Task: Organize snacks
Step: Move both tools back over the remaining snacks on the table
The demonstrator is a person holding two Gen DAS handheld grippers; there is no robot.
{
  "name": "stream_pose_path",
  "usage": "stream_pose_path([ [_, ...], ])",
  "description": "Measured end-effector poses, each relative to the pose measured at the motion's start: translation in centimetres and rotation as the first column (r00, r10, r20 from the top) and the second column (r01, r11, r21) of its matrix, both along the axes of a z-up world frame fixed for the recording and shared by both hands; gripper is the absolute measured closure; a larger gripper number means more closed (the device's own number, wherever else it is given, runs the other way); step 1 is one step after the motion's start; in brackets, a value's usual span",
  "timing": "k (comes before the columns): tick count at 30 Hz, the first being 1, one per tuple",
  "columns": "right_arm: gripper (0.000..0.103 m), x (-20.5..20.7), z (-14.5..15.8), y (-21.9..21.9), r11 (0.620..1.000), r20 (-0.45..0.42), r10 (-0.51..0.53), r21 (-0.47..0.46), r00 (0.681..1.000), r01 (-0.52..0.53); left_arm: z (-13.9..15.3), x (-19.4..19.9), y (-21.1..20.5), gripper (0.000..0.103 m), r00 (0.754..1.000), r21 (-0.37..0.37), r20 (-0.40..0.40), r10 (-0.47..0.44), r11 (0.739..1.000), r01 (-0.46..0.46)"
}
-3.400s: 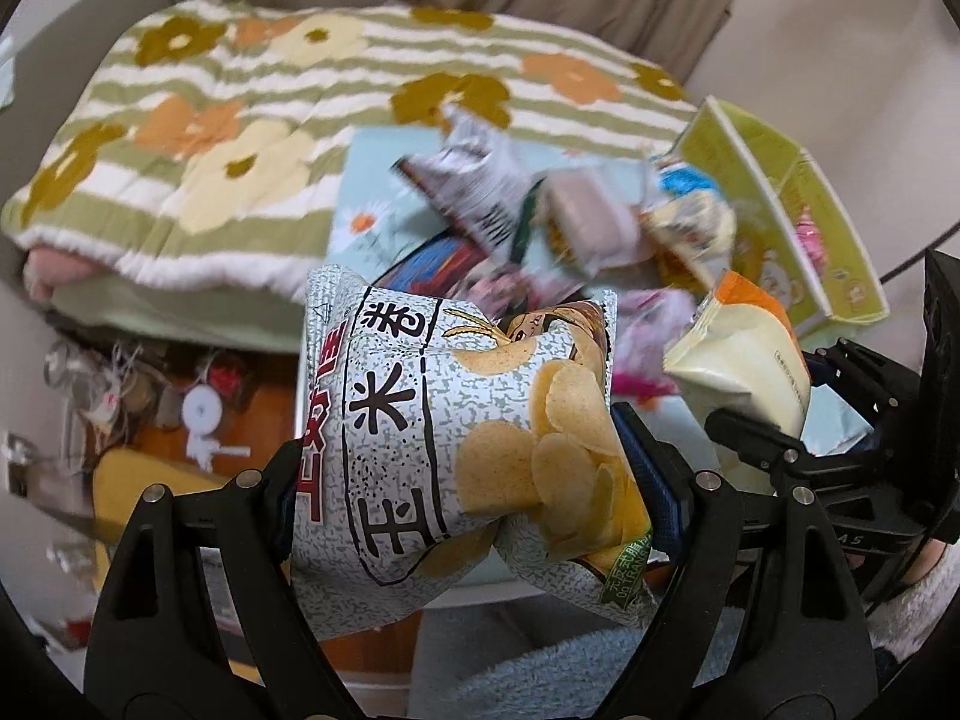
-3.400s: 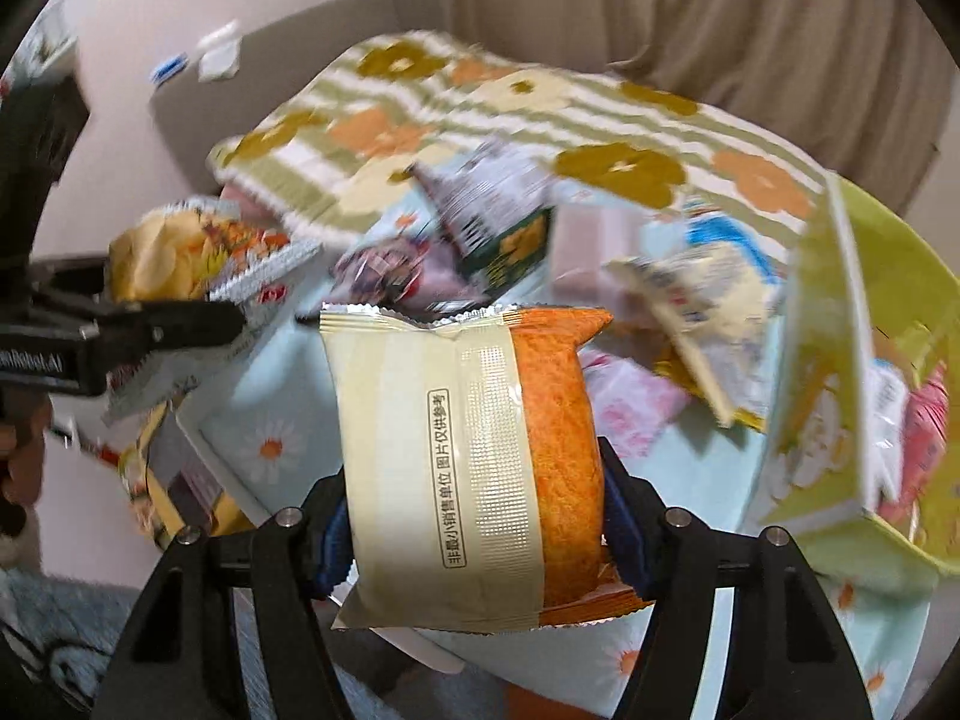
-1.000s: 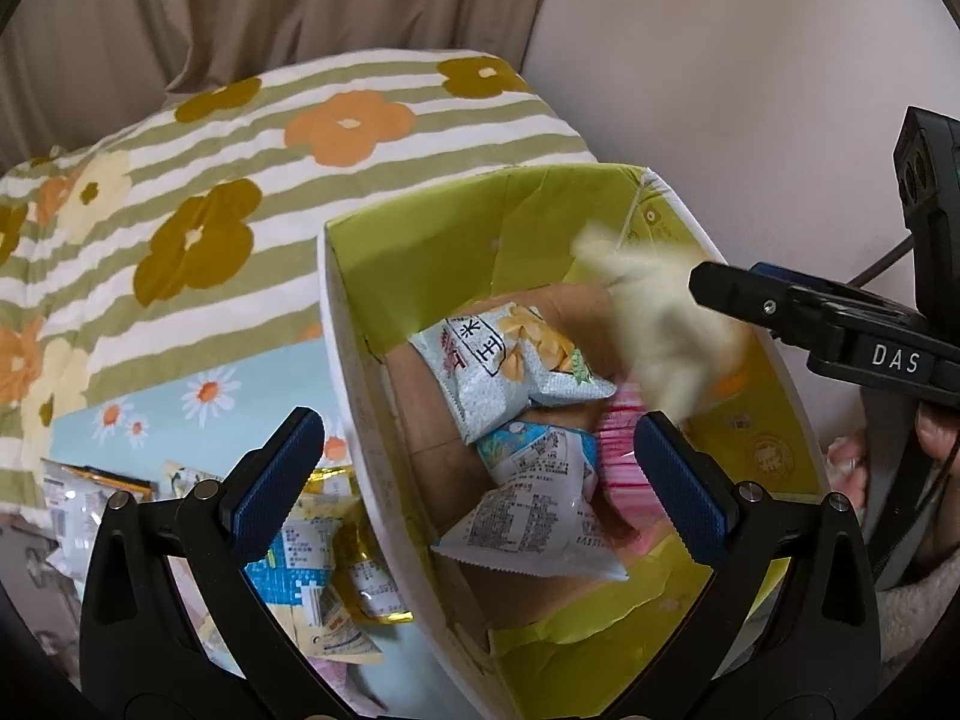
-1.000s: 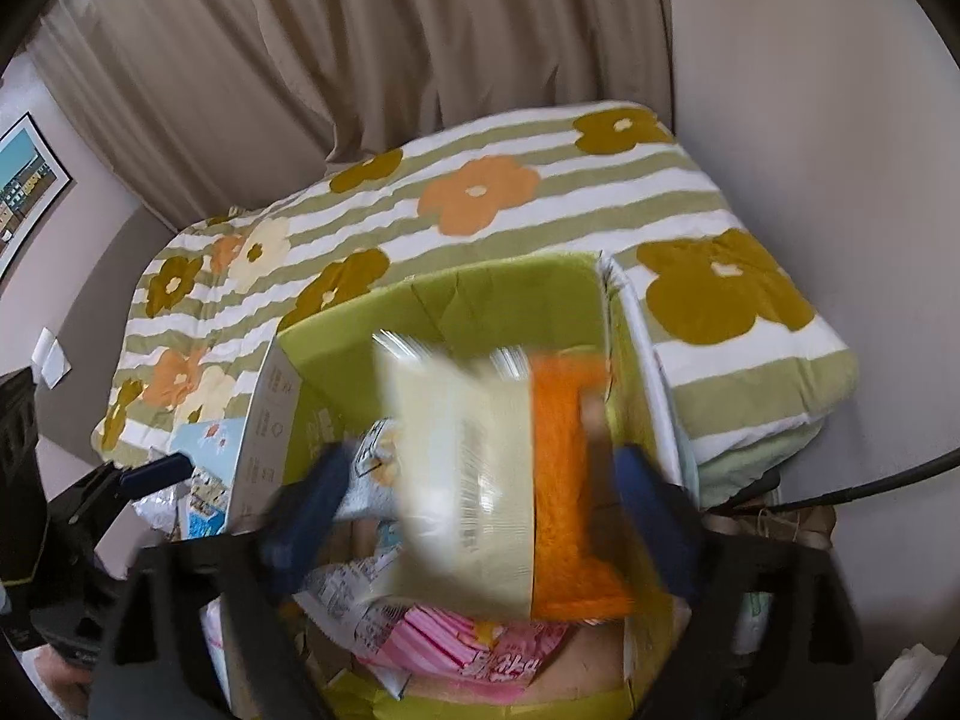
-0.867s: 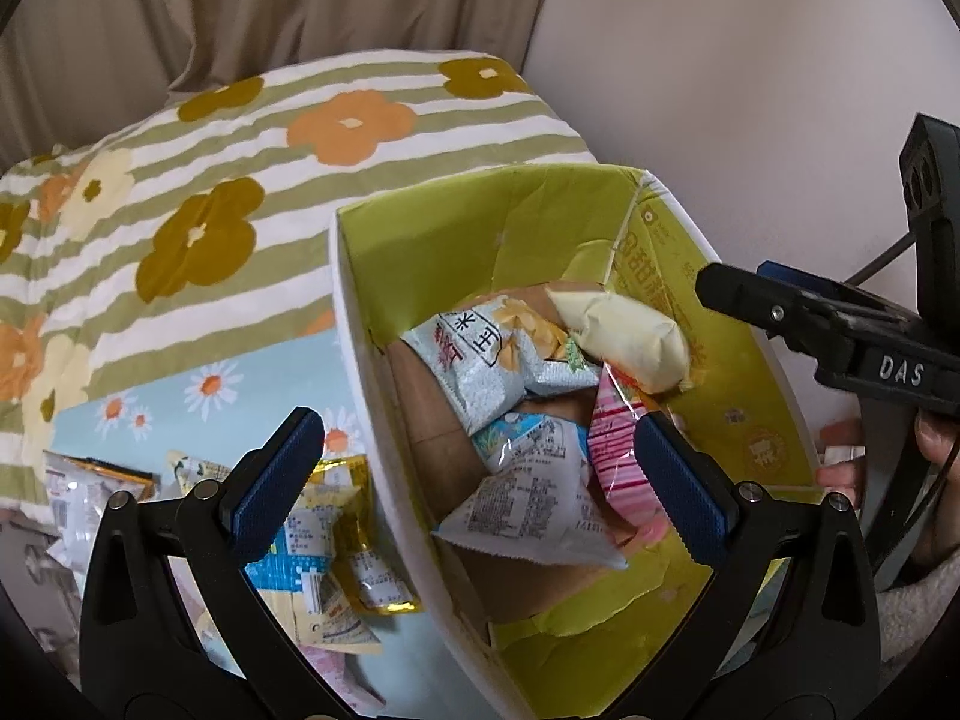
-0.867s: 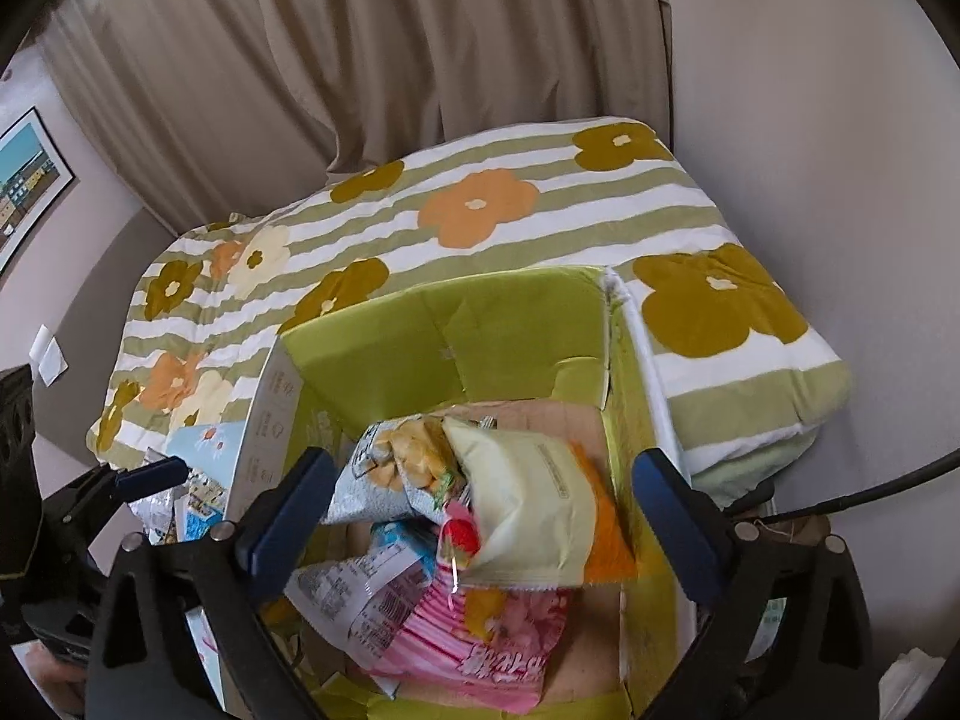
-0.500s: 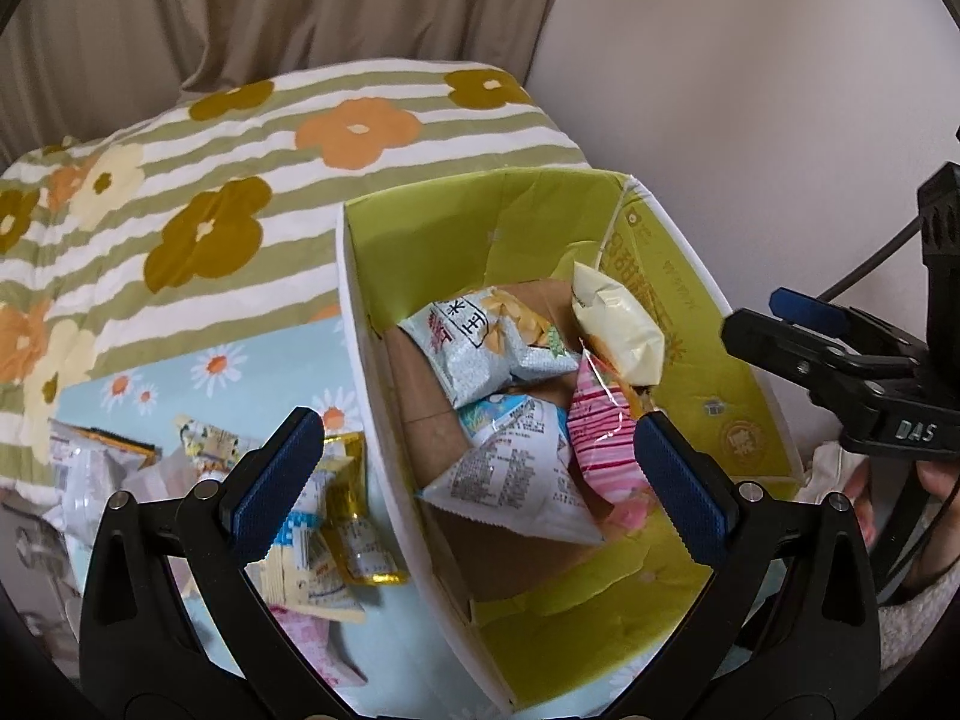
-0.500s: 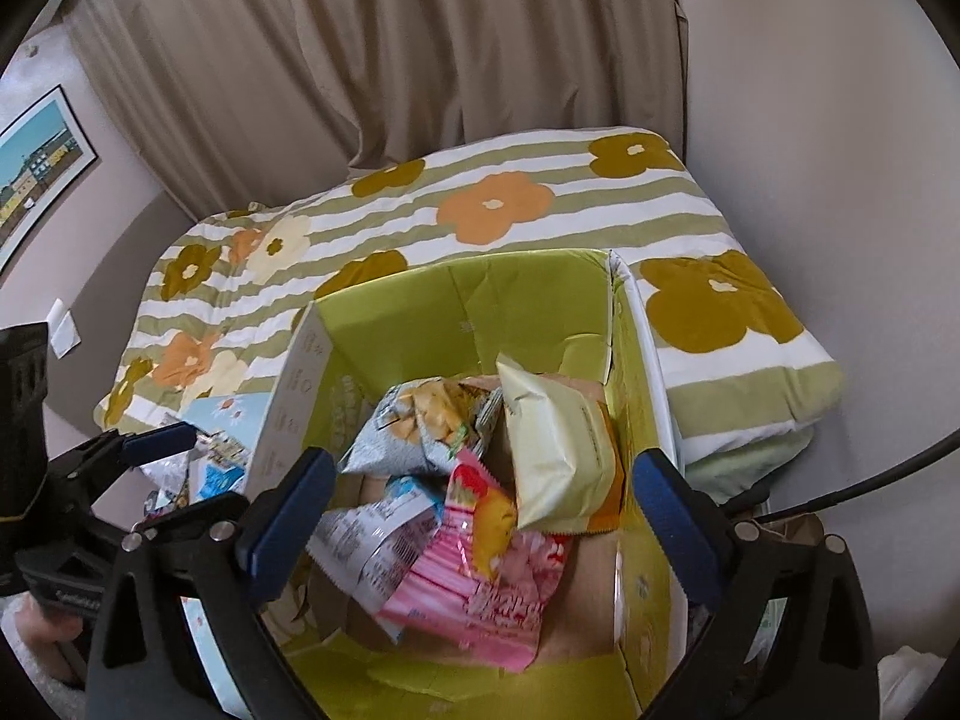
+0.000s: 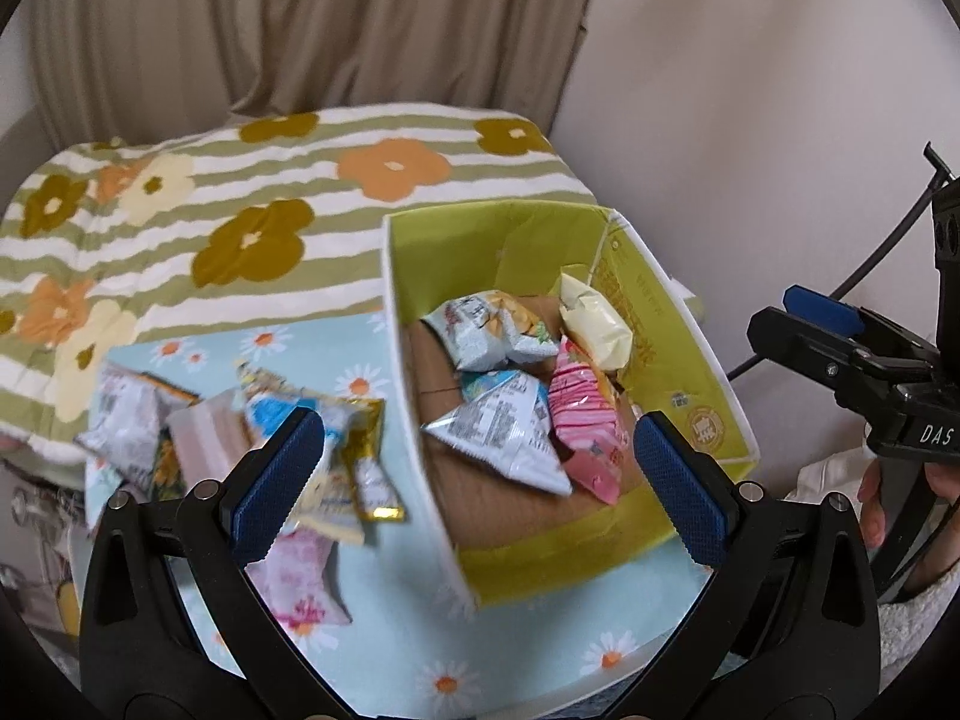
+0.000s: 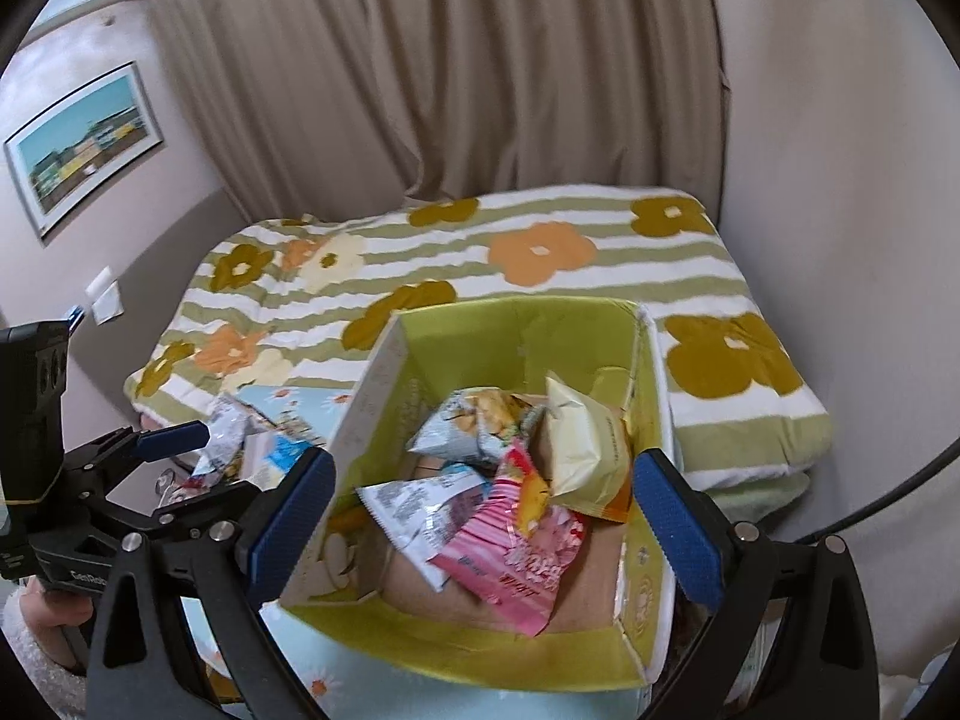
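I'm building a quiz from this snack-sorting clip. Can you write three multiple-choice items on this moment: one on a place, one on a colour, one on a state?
1. Where does the pink packet lie?
A. inside the box
B. on the bedspread
C. between the left gripper's fingers

2. What colour is the inside of the box?
A. red
B. yellow-green
C. black

3. How do both grippers stand?
A. both shut on snacks
B. only the right one shut
C. both open and holding nothing

Answers:
1. A: the pink packet rests on the box floor among other packets, beside the cream bag.
2. B: the box's inner walls show yellow-green in both views.
3. C: the left gripper and the right gripper have their fingers spread wide with nothing between them.
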State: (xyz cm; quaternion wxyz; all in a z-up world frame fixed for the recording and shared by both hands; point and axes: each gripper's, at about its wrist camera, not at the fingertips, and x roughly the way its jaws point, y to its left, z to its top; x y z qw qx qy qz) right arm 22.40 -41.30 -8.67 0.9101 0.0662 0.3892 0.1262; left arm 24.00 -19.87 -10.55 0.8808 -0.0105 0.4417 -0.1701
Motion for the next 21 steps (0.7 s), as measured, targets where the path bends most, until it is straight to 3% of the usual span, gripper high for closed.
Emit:
stream_pose_path([
  [12,0.004,-3.0,1.6,8.1,0.985,0.089,0.173,-0.008,0.981,-0.173,1.8,-8.0,10.7,0.001,0.971,0.015,0.065,0.230,0.973,-0.231],
  [21,0.004,-3.5,0.1,15.7,0.979,0.034,0.203,0.027,0.979,-0.203,1.3,-8.3,21.7,0.001,0.934,-0.018,0.019,0.357,0.934,-0.357],
])
